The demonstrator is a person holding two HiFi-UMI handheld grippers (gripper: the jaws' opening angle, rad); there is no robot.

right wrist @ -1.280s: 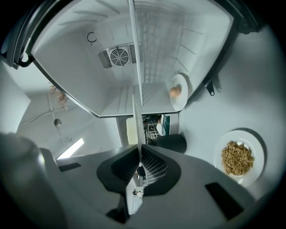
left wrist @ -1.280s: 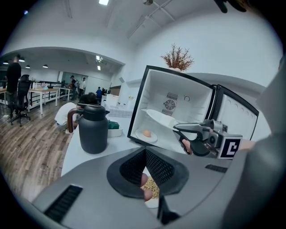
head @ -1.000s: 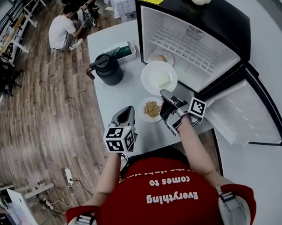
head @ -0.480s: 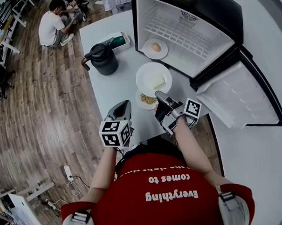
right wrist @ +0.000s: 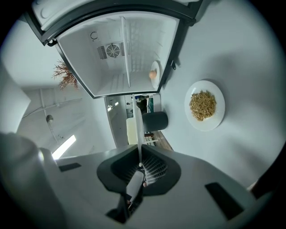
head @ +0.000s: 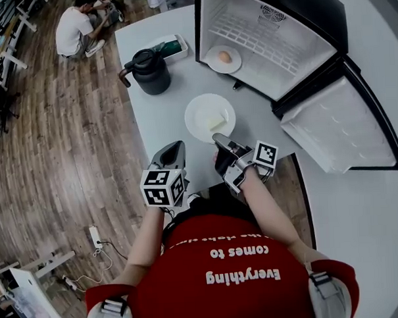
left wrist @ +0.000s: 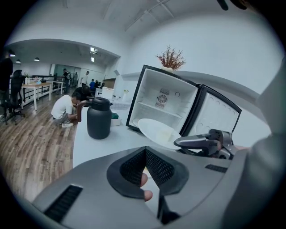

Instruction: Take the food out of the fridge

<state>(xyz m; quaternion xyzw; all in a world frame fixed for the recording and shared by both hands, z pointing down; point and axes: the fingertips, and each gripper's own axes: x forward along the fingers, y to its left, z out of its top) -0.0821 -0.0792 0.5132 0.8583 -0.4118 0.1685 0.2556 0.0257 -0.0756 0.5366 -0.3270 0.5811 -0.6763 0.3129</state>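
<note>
White plate [head: 207,115] carrying a pale yellow block is clamped by its rim in the right gripper [head: 218,140], held over the table [head: 156,124]. Left gripper [head: 177,147] is closed and empty. Egg plate [head: 214,61] sits inside the open fridge [head: 293,58].

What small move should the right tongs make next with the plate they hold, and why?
Probably lower the round white plate with the pale block onto a free spot of the white table and let go. The right tongs are shut on its rim, it hangs tilted outside the black mini fridge, and the white plate of brown grains lies close by.
</note>
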